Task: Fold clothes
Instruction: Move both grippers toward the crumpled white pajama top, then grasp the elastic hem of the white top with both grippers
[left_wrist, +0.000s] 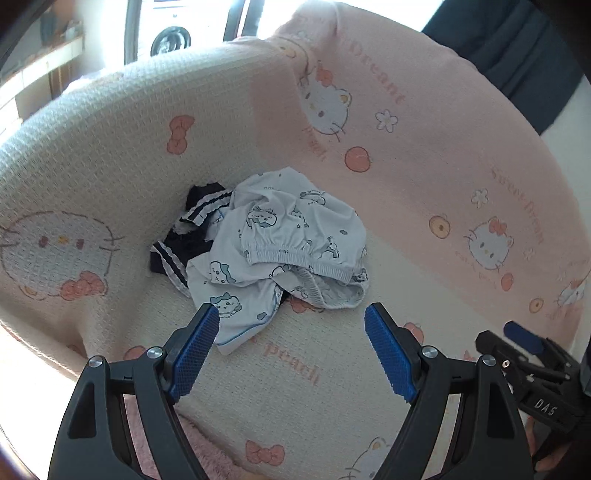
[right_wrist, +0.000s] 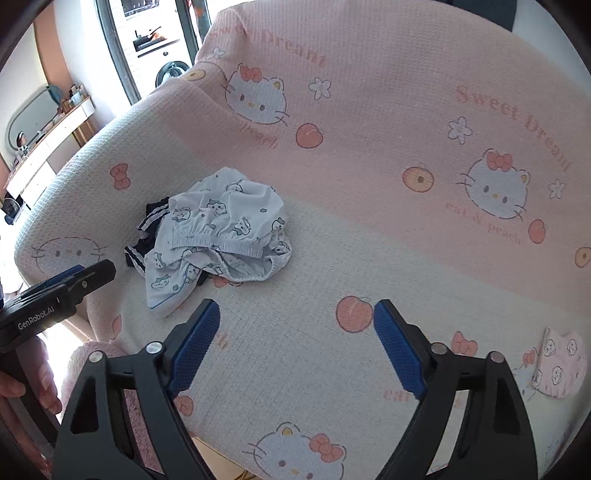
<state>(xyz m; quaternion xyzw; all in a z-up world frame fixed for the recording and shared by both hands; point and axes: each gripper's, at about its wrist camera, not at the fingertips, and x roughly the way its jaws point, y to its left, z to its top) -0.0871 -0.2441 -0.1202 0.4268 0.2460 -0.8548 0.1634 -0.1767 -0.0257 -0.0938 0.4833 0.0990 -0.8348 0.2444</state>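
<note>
A crumpled pile of pale blue cartoon-print clothes (left_wrist: 284, 236) with an elastic waistband lies on the sofa seat, over a dark navy garment with white stripes (left_wrist: 184, 236). The pile also shows in the right wrist view (right_wrist: 221, 229), with the navy garment (right_wrist: 144, 236) at its left. My left gripper (left_wrist: 291, 321) is open and empty, just in front of the pile's near edge. My right gripper (right_wrist: 297, 314) is open and empty, a little to the right of and in front of the pile. A small folded pink printed garment (right_wrist: 561, 365) lies on the seat at far right.
The sofa is draped in a pink and cream Hello Kitty blanket (right_wrist: 406, 110) that covers seat and backrest. The right gripper shows at the left wrist view's right edge (left_wrist: 524, 339); the left gripper shows at the right wrist view's left edge (right_wrist: 74, 280). A cabinet (right_wrist: 48, 140) stands far left.
</note>
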